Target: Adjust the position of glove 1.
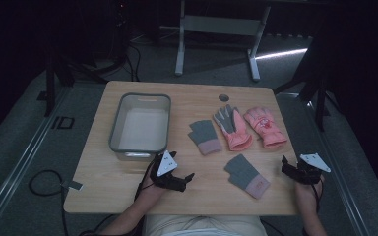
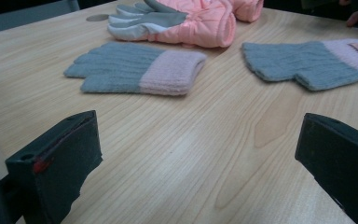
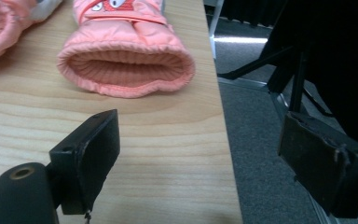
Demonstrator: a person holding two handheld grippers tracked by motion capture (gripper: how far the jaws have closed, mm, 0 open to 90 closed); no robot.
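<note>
Two grey knit gloves with pink cuffs lie on the wooden table (image 1: 128, 184), one mid-table (image 1: 204, 136) and one nearer the front (image 1: 246, 174). Two pink padded gloves lie behind them, one palm up (image 1: 232, 128), the other to its right (image 1: 265, 127). My left gripper (image 1: 181, 167) rests low on the table in front of the bin, open and empty. In the left gripper view its jaws (image 2: 200, 154) face the nearer knit glove (image 2: 135, 70). My right gripper (image 1: 293, 164) is open and empty at the table's right edge, and it (image 3: 205, 154) faces the right pink glove's open cuff (image 3: 126, 60).
An empty grey bin (image 1: 140, 125) stands at the table's left half, just behind my left gripper. The table's right edge (image 3: 223, 140) runs between my right jaws, with grey floor beyond. A round cable hole (image 1: 224, 97) sits near the far edge.
</note>
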